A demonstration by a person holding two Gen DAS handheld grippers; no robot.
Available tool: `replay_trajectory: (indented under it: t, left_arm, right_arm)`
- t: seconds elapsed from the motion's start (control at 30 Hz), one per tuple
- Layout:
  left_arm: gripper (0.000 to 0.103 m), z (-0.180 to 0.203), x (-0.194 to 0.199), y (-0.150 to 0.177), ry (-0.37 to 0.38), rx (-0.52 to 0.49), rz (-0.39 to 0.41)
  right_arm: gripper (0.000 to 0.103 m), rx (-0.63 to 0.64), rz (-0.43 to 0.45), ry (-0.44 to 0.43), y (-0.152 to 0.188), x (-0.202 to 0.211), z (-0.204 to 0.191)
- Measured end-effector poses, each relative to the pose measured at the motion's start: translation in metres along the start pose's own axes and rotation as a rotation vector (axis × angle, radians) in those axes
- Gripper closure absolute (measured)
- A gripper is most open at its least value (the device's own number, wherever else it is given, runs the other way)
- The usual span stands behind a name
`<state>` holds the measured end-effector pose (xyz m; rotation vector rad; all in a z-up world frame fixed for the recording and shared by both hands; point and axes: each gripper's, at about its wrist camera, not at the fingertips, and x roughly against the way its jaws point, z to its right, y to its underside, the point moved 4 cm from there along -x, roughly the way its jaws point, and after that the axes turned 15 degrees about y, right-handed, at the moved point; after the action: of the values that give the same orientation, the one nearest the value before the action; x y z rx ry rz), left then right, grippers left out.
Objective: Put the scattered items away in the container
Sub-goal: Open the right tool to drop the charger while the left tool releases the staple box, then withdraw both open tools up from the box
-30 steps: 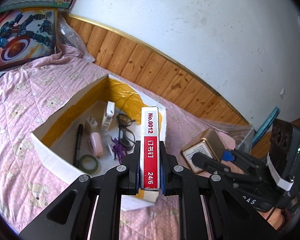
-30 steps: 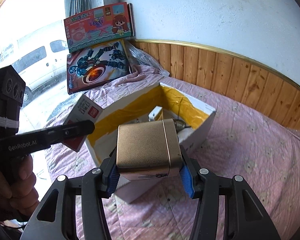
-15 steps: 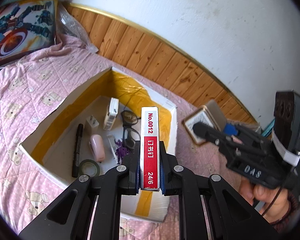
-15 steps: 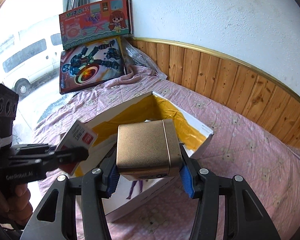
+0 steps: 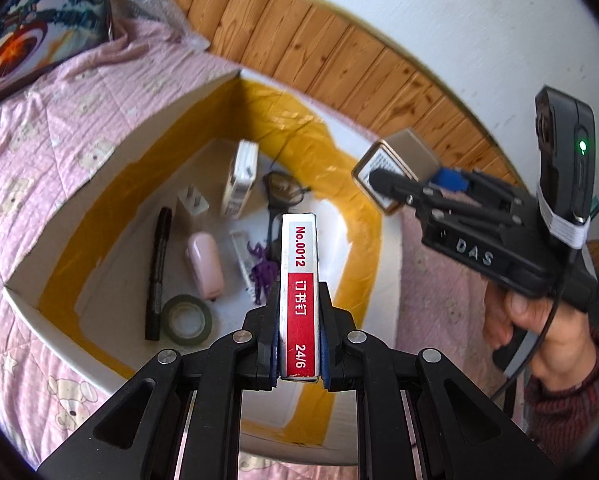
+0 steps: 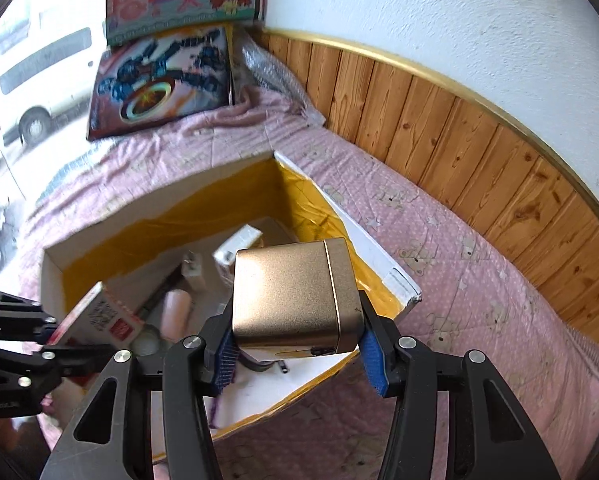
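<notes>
My left gripper point(image 5: 299, 354) is shut on a narrow red-and-white staple box point(image 5: 298, 292), held upright over the near side of the white cardboard box point(image 5: 387, 256) with yellow tape inside. In the right wrist view my right gripper point(image 6: 299, 354) is shut on a gold metal tin point(image 6: 291, 296), which hangs above the box's point(image 6: 379, 264) right side. The left wrist view shows that tin point(image 5: 403, 160) over the box's far right corner. The staple box point(image 6: 99, 316) and left gripper point(image 6: 71, 350) appear at the lower left of the right wrist view.
Inside the box lie a black marker point(image 5: 159, 272), a pink case point(image 5: 205, 266), a tape roll point(image 5: 187, 318), glasses point(image 5: 281, 194), a white plug point(image 5: 193, 204) and a white pack point(image 5: 241, 176). Pink bedspread point(image 6: 479, 280) surrounds it. Toy boxes point(image 6: 163, 80) lean at the back; wood panelling point(image 6: 459, 128) runs behind.
Both grippers have come closer to the box and lower, each keeping its load. The tin has travelled from beside the box to above its right side; the staple box now hangs over the interior.
</notes>
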<state>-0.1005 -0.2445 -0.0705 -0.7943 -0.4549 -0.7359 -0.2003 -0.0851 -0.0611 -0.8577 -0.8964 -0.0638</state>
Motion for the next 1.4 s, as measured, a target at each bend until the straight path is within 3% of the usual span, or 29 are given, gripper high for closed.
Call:
replay_trajectory:
  t: [0.23, 0.3, 0.43, 1.03, 1.4]
  left_arm:
    - [0.086, -0.011, -0.014, 0.005, -0.017, 0.032, -0.049]
    - [0.072, -0.014, -0.015, 0.006, -0.023, 0.053, -0.048]
    - [0.065, -0.015, -0.013, 0.006, -0.011, 0.06, -0.033]
    - [0.064, -0.015, -0.009, 0.003, -0.016, 0.07, -0.022]
    - [0.057, -0.007, 0.014, 0.003, -0.154, -0.028, 0.029]
  right_arm:
    - [0.05, 0.076, -0.056, 0.05, 0.006, -0.039, 0.002]
    - [0.05, 0.095, -0.067, 0.068, 0.009, -0.048, 0.002]
    - [0.046, 0.088, -0.067, 0.091, 0.01, -0.055, 0.005]
    - [0.043, 0.039, -0.061, 0.06, 0.009, -0.048, 0.005]
    - [0.039, 0.018, -0.067, -0.001, 0.023, -0.01, -0.012]
